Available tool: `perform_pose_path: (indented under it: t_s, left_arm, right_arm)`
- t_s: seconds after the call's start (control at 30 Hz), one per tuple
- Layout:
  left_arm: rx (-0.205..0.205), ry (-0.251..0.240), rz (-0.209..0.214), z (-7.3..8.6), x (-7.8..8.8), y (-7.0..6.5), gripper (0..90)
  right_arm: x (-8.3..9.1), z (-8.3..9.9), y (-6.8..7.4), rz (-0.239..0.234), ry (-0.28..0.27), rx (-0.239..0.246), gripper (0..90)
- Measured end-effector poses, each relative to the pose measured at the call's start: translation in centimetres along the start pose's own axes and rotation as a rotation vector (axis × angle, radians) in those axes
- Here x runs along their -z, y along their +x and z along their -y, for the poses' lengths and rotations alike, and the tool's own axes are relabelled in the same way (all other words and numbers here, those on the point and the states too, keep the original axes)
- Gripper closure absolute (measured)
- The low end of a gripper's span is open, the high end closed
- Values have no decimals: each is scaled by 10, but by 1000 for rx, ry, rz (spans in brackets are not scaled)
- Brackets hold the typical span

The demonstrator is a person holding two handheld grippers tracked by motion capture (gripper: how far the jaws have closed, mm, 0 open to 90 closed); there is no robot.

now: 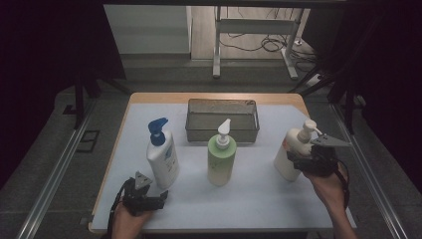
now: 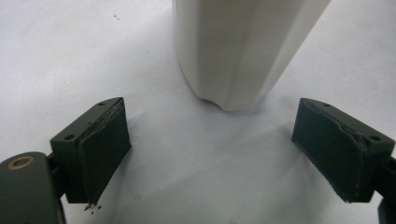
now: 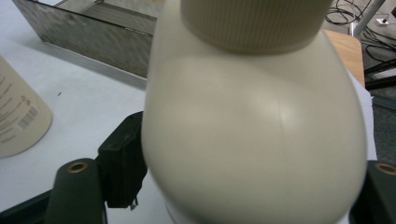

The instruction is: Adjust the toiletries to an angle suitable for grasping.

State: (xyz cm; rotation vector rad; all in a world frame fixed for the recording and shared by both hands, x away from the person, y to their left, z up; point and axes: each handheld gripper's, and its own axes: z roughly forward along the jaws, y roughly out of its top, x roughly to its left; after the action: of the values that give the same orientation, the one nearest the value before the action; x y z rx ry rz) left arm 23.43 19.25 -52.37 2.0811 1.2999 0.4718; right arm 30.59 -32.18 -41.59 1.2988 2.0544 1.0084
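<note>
At the table's right side, the cream-white pump bottle with a white pump head (image 1: 291, 152) stands upright on the pale sheet, w/ the right gripper (image 1: 304, 162) around its lower body. In the right gripper view the cream bottle (image 3: 254, 135) sits between the black jaws, left pad at its side, right jaw mostly hidden behind the body; looks clamped on the bottle, contact on the far side can't be fully confirmed. The person's right hand (image 1: 328, 181) holds that gripper from below-right; grey three-cornered plate on top, next to the pump head.

Mid-table: light-green pump bottle w/ white pump (image 1: 221, 155), upright, well apart from the cream one. Its lower side w/ a barcode shows at the left edge of the right gripper view (image 3: 18, 119).

Behind it, toward the far edge: rectangular grey metal tray (image 1: 222, 130), near the green bottle's pump but apart.

Left of centre: white pump bottle w/ blue pump head and blue label (image 1: 162, 158), upright. Left gripper (image 1: 158, 200) rests low on the table just in front of its base, held by the left hand (image 1: 130, 219). In the left gripper view the jaws are wide apart, nothing between the pads; the white bottle's base (image 2: 243, 51) stands just beyond them, not touching.

Table (image 1: 259, 196): wood edge, covered by the pale sheet.
</note>
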Motion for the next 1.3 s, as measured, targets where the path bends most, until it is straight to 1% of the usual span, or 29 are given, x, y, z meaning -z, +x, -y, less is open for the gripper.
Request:
perform_pose_path:
  t_s: [0.23,0.27,0.3,0.37,0.47,0.67,0.7,0.77,0.83,1.0,1.07,1.1,1.13,1.23,1.3]
  left_arm:
    - [0,0,-1,0,0,0,108]
    - [-1,1,-1,0,0,0,108]
    - [-1,0,0,0,0,0,108]
    - [-1,0,-1,0,0,0,108]
    - [-1,0,-1,0,0,0,108]
    - [0,0,0,0,0,0,108]
    - [-1,1,-1,0,0,0,108]
    - [0,1,0,0,0,0,108]
    - [0,0,-1,0,0,0,108]
    - [0,0,0,0,0,0,108]
    - [2,-2,-1,0,0,0,108]
    - [2,-2,-1,0,0,0,108]
    - [-1,1,0,0,0,0,108]
    - [-1,0,-1,0,0,0,108]
    - [-1,0,-1,0,0,0,108]
  right_arm:
    - [-5,-3,0,3,10,-4,295]
    - [-6,-3,-1,4,12,-6,323]
    - [-6,-3,-1,2,10,-14,326]
    - [-6,-3,-3,-9,8,-32,335]
    - [-5,-3,-4,-23,13,-42,351]
    - [-4,-4,-2,-16,14,-46,362]
    - [-3,-5,-2,-14,6,-58,363]
    - [-1,-7,-2,-20,2,-65,364]
    - [1,-10,-1,-24,0,-59,365]
    - [8,-19,4,-21,-1,-27,366]
    - [12,-26,7,-32,-4,-16,366]
    - [12,-26,7,-32,-4,-16,366]
    - [14,-31,8,-43,-4,-13,366]
    - [15,-34,9,-51,-6,-12,366]
    - [18,-40,11,-64,-9,-13,367]
